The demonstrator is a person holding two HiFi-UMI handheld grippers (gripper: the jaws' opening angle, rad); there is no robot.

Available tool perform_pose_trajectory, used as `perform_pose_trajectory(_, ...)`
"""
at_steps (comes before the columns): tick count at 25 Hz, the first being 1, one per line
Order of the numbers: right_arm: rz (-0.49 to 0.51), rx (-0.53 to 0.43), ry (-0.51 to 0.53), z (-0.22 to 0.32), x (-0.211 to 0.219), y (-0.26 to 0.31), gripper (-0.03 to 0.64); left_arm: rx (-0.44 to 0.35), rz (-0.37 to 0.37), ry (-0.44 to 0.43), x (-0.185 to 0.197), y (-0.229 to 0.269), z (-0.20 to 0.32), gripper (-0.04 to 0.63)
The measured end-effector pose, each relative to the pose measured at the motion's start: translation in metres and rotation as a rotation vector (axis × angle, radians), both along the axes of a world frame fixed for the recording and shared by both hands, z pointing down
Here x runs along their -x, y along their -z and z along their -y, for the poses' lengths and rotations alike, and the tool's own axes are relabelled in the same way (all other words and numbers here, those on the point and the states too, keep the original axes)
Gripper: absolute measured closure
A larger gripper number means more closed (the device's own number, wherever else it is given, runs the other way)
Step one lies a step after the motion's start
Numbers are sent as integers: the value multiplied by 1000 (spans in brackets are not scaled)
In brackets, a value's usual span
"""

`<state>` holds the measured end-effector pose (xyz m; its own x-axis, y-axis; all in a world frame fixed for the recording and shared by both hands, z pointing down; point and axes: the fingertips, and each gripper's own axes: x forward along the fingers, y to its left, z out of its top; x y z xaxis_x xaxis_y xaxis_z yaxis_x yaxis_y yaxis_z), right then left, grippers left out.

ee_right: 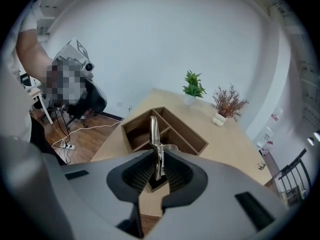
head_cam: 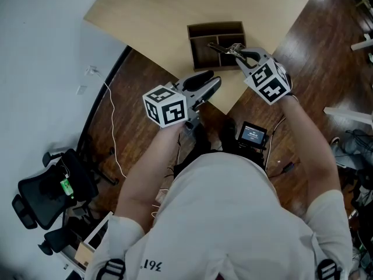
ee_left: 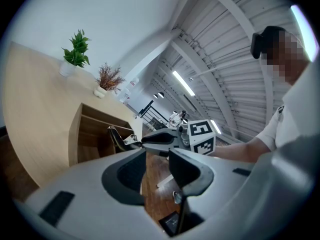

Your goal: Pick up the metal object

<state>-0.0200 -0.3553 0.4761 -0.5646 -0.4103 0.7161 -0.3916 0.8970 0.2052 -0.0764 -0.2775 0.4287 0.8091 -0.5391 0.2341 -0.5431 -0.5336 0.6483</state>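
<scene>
Nearest to me in the head view, both forearms reach out from a white shirt. My left gripper (head_cam: 213, 84), smooth grey plastic with dark pads, hangs over the near edge of the bench (head_cam: 145, 10). In its own view the left gripper (ee_left: 157, 168) stands moderately wide with only floor showing through the gap.

A little farther and to the right, my right gripper (head_cam: 234, 50) is clamped on the metal object (head_cam: 223, 49). In the right gripper view the ribbed black pads of the right gripper (ee_right: 159, 171) pinch the metal object (ee_right: 154, 134), a slim, shiny flat strip with a finely toothed stretch. Its lower end is hidden between the pads. Its far end points out over the dark wooden box (ee_right: 134, 125), and I cannot tell whether it touches a divider.

The box (head_cam: 201, 30) is low, open-topped and split into compartments, on pale, smooth wood. At the far end stand a green plant (ee_right: 193, 86) and a reddish, twiggy one (ee_right: 229, 103), both in small white pots.
</scene>
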Motion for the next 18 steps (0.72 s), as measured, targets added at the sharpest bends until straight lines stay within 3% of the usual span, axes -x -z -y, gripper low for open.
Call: perform_pose_trajectory(18, -105, -8, 68, 2, 10, -16, 577, 10, -6, 2, -2, 0, 1, 476)
